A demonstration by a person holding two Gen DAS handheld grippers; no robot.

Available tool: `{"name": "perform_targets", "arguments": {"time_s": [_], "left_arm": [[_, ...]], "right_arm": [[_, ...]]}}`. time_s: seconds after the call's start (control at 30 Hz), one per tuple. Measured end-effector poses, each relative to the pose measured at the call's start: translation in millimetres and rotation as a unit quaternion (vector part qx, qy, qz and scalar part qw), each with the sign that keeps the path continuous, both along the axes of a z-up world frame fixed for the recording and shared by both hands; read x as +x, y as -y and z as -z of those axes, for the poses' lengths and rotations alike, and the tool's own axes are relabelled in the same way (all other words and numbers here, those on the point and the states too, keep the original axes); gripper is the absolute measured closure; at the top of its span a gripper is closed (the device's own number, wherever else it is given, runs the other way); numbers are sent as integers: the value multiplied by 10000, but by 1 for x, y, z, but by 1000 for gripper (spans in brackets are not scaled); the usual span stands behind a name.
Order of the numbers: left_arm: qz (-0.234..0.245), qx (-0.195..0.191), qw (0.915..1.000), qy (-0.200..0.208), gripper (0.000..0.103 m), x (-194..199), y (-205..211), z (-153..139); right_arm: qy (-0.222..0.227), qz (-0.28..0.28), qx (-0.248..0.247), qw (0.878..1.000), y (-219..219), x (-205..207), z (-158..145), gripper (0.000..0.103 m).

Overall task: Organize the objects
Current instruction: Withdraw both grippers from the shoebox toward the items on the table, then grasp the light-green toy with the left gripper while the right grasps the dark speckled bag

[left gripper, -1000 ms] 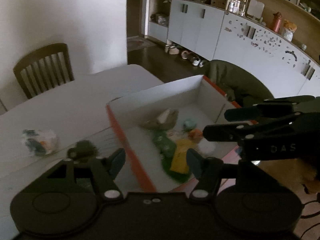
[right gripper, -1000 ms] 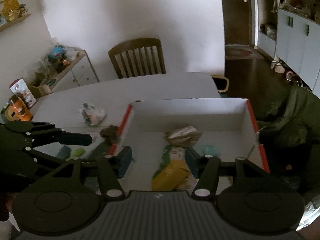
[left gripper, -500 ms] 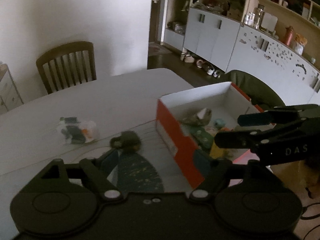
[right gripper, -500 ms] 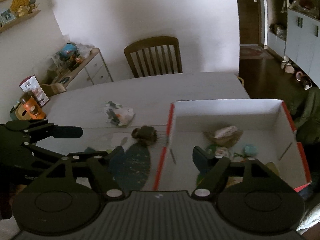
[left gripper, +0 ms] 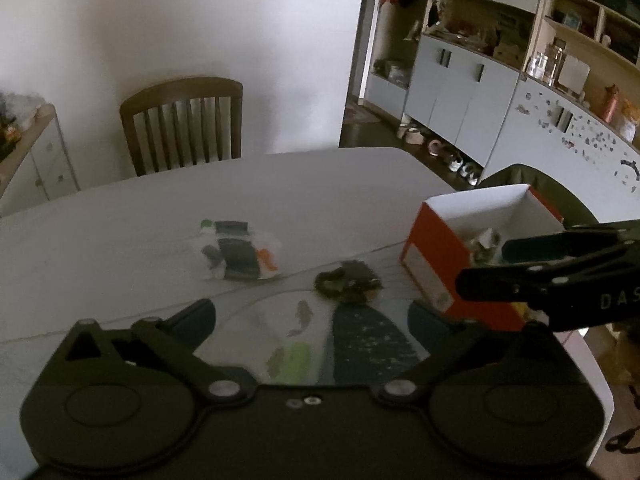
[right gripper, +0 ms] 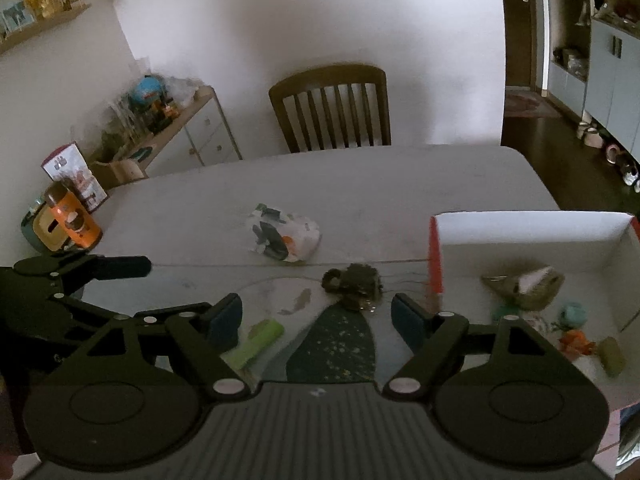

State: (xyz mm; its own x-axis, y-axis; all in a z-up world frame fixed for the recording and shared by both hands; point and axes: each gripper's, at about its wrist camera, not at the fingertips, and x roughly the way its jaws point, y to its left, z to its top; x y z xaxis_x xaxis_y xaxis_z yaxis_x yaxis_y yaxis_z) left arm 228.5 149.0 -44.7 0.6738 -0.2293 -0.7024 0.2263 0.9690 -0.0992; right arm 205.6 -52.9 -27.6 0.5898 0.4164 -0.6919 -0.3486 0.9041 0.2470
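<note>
crinkled plastic packet point(right gripper: 285, 238) beside rectangular cardboard box point(right gripper: 532, 225)

The box point(right gripper: 520, 228) is cut off at 3 o'clock in the right wrist view. In the left wrist view, most of its inside is hidden by the right gripper point(left gripper: 496, 268). The dark clump point(right gripper: 354, 284) is too blurred to be named. The mat point(left gripper: 360, 340) is partly covered at 6 o'clock.

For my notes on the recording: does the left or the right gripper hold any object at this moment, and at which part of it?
Nothing is held. The left gripper and the right gripper are both open above the table, with no object between the fingers.
</note>
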Motion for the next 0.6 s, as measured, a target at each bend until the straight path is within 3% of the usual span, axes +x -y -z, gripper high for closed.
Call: {"name": "perform_targets", "arguments": {"time_s": [0.27,0.6], "left_arm": [[82,85,9999,88,1,11,-22,29],[209,108,9995,-202,1,25,-31,79]], "right_arm": [[-130,35,-328,9994,-33,21,20,21],[-449,217,-665,9965,-47,56,55,21]]}}
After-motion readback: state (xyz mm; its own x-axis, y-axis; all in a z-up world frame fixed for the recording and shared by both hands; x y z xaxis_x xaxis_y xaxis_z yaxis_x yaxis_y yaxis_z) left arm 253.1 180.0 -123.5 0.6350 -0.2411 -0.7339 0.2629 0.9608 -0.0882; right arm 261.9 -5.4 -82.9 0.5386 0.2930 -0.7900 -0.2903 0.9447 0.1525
